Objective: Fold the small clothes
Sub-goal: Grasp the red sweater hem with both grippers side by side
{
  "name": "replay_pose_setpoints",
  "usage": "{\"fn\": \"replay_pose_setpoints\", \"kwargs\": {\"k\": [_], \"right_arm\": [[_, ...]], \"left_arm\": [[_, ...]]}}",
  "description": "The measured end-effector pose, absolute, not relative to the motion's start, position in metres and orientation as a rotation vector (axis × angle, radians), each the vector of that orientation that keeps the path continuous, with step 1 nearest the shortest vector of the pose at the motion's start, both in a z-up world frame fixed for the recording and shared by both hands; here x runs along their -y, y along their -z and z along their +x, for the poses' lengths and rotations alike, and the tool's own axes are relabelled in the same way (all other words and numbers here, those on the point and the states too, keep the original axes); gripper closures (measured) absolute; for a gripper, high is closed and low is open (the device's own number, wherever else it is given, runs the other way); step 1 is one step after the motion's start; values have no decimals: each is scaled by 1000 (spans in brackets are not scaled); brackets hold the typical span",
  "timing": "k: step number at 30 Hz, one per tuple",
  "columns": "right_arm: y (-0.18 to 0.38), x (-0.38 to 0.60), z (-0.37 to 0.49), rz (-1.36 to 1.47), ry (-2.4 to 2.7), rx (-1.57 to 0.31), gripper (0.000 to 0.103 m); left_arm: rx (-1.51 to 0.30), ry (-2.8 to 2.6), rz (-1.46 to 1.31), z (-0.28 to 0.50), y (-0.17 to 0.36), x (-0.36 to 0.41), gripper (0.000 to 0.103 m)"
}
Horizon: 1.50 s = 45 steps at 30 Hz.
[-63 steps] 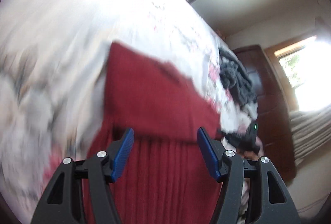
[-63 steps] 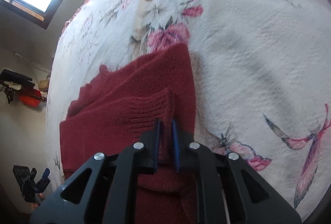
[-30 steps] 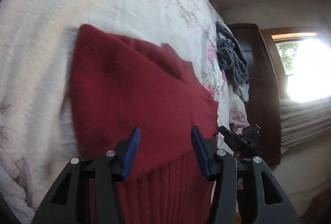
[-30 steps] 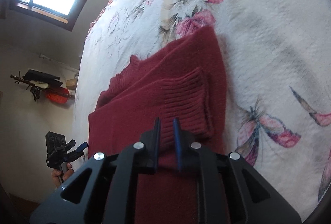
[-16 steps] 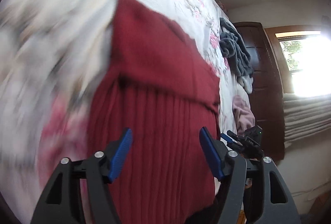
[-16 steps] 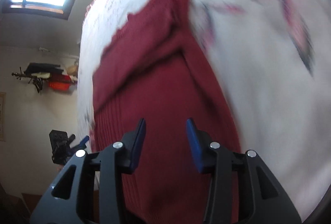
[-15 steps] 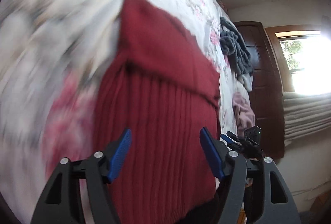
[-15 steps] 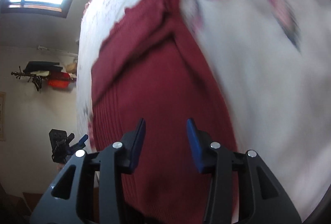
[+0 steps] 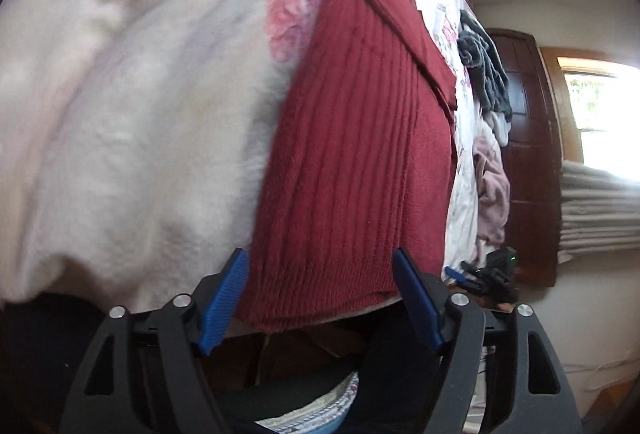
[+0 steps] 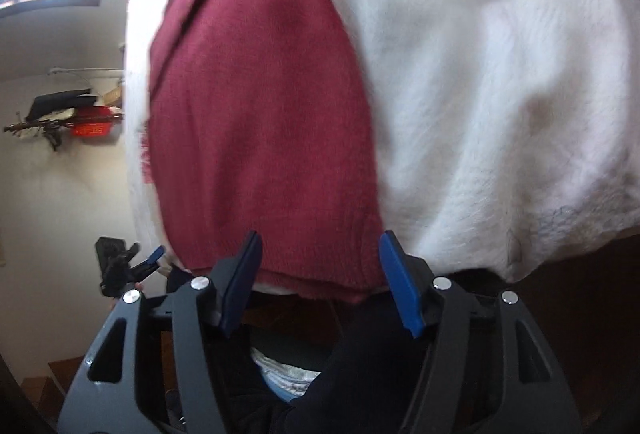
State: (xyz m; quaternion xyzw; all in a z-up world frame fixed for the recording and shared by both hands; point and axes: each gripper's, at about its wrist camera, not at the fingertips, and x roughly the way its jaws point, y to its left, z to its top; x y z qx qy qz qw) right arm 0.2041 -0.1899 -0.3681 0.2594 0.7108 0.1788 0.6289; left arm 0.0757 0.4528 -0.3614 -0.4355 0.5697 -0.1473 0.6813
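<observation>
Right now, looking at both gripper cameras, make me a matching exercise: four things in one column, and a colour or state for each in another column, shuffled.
Things:
1. sweater
2. left gripper
3. bedspread
4. clothes pile

States:
A. white with pink flowers
B. dark red, folded, lying at the bed edge
C. grey and pink, heaped farther along the bed
D. open, holding nothing

Pairs: 1-B, 2-D, 3-A, 4-C

My sweater [image 9: 360, 153] is dark red, ribbed; my bedspread [image 9: 140, 113] white with pink flowers; my gripper pads [image 9: 224, 294] blue.
</observation>
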Motion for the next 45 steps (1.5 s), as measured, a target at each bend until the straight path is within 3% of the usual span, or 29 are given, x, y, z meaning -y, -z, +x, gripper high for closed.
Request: {"fn": "replay_pose_setpoints", "kwargs": {"k": [6,17,23,29,31,33,34,43,45], "right_arm": [[397,203,198,655,-348,-1627,43],[401,209,179,713,-381,-1620,39],[404,209,180,733,-393,-1616,44],[405,207,179,738,-430,-1617,42],[405,206,179,744,-437,-1614,43],[405,206,179,742,-444,-1614,45],[405,205,179,737,-445,-1615,45],[403,194,177,678,-471,-1631,70],[403,193,176,688,-487,-1628,90]], "left_arm": [[-1353,288,-972,73,384,-446,27],[-1397,338,-968,79,398,-407,27],[-1392,330,-977,80,399,-409,31],[-1394,319,-958,82,399,-406,31],[-1394,303,-942,82,398,-407,41],[-1402,274,-927,81,400,-410,73],[-1406,265,-928,80,401,-412,78],[-1386,244,-971,74,405,-416,90],[-1380,239,-984,72,404,-417,94]]}}
